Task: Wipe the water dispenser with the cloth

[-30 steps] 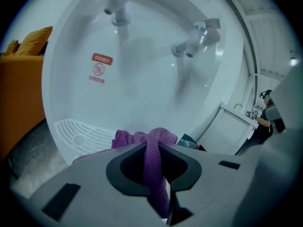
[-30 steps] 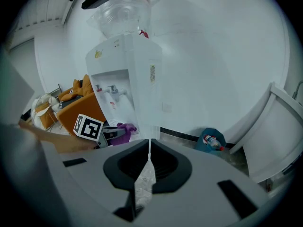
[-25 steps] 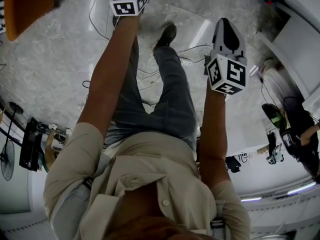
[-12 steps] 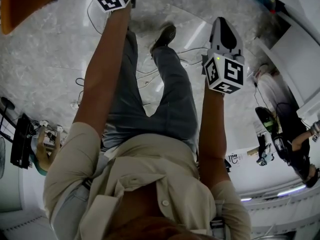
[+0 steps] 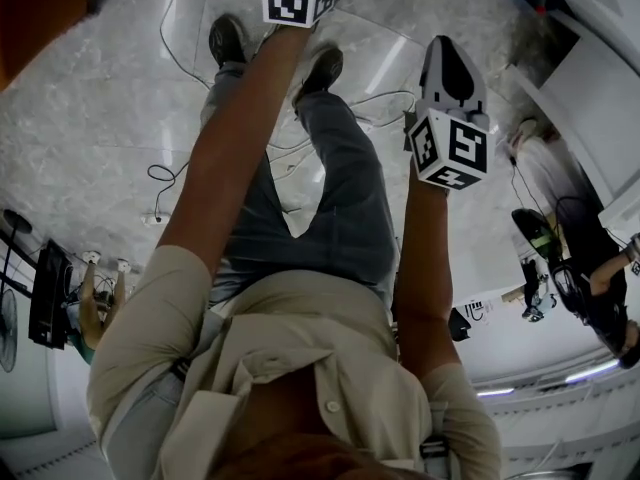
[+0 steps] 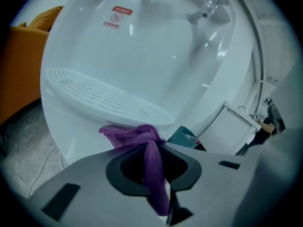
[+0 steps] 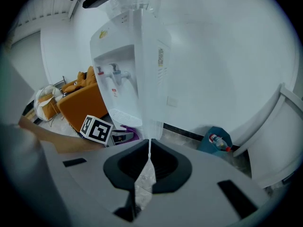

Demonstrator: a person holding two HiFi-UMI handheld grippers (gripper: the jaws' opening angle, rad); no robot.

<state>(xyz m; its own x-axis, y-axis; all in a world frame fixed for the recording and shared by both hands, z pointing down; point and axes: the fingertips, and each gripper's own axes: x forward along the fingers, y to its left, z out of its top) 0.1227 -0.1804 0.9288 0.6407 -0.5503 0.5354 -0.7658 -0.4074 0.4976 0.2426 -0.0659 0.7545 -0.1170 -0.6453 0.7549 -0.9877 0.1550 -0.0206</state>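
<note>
The white water dispenser (image 7: 127, 74) stands against a wall, with two taps (image 7: 113, 72) over its ribbed drip tray (image 6: 106, 98). My left gripper (image 6: 154, 148) is shut on a purple cloth (image 6: 142, 138), whose bunched end lies just under the front lip of that tray. In the right gripper view the left gripper's marker cube (image 7: 97, 129) and the cloth (image 7: 130, 135) show at the dispenser's foot. My right gripper (image 7: 149, 145) hangs back from the dispenser, its jaws shut on what looks like a crinkled clear plastic film (image 7: 144, 183). In the head view both arms reach forward; the dispenser is out of frame.
An orange sofa (image 7: 83, 103) stands left of the dispenser. A blue bin with a bottle (image 7: 215, 141) and a white panel (image 7: 279, 141) are at its right. Cables (image 5: 170, 173) trail over the marble floor. People (image 5: 580, 258) stand off to the right.
My left arm has swung left and then back right, and its marker cube now sits nearer the top middle. A second shoe has come into view. The right gripper has held still.
</note>
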